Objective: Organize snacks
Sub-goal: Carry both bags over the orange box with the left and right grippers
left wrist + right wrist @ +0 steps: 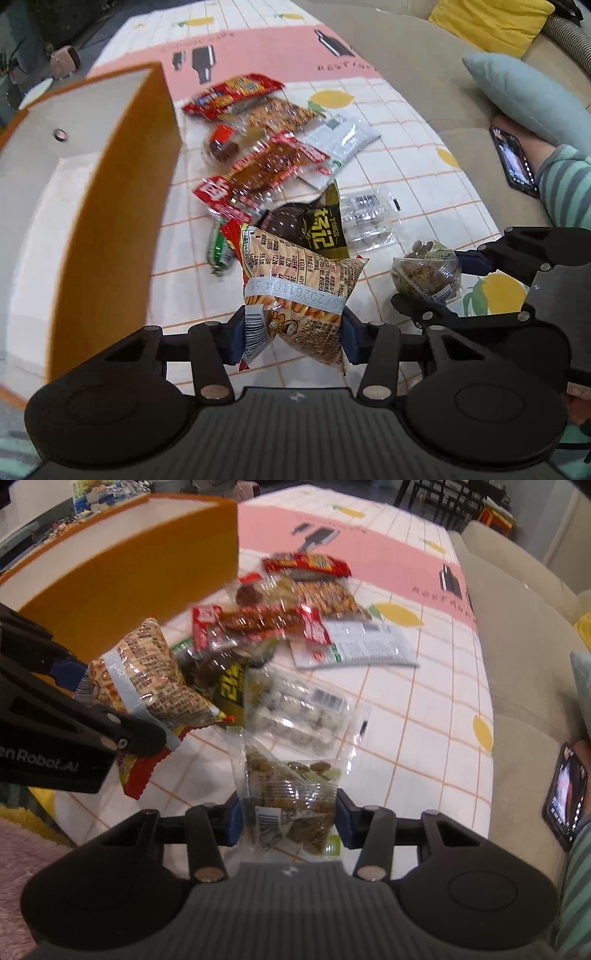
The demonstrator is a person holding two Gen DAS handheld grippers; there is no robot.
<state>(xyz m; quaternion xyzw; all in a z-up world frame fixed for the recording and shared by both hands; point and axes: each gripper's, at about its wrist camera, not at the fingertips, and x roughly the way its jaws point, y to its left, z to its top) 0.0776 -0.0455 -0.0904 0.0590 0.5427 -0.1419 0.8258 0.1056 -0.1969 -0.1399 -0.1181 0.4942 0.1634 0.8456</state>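
Observation:
My left gripper is shut on an orange chip bag and holds it above the table; the bag also shows in the right wrist view. My right gripper is shut on a clear bag of brown nuts, which also shows in the left wrist view. An orange box with a white inside stands at the left, also in the right wrist view. A pile of snack packets lies on the tablecloth beyond both grippers.
The table wears a white checked cloth with lemons and a pink band. A beige sofa runs along the right, with a blue cushion, a yellow cushion and a person's arm holding a phone.

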